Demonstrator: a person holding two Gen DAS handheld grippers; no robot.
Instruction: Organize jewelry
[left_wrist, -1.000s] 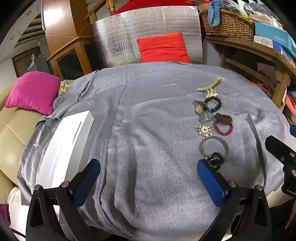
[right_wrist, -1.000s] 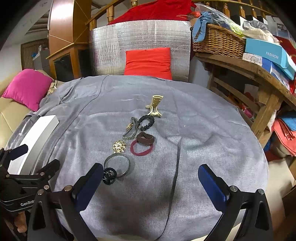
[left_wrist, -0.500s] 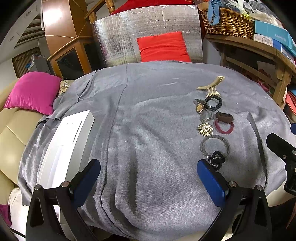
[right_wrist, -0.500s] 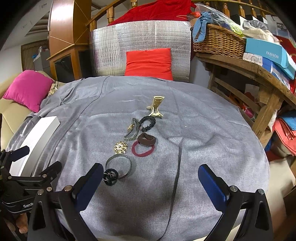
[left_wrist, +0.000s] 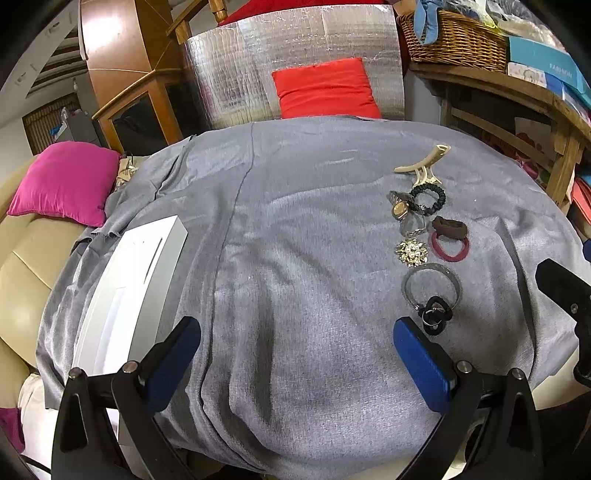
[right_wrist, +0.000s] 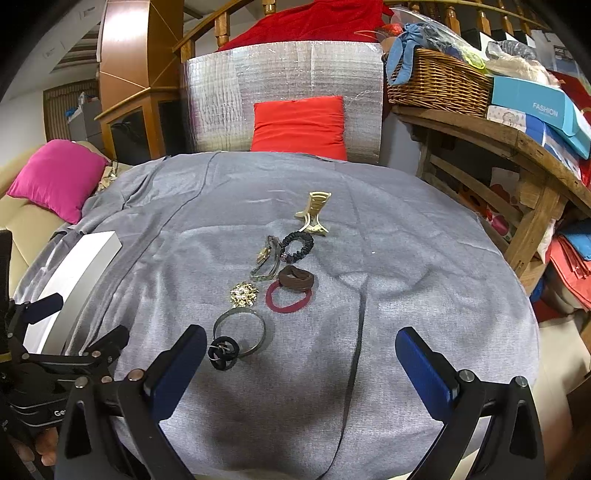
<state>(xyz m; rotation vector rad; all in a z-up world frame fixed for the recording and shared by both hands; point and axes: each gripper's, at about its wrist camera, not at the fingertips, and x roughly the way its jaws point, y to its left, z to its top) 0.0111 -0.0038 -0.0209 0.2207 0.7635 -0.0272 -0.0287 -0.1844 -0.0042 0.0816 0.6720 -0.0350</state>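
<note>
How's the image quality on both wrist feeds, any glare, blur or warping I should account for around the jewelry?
Left wrist: sharp, strong fisheye bowing at the edges, glare on the white box. Right wrist: jewelry sharp, brooch clear; soft shadows beneath the right gripper; shelf curves.

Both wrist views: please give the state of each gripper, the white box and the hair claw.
Left gripper: open, empty.
Right gripper: open, empty.
White box: closed, lying flat.
Hair claw: lying on the grey cloth, untouched; whether its teeth are shut, I cannot tell.
</note>
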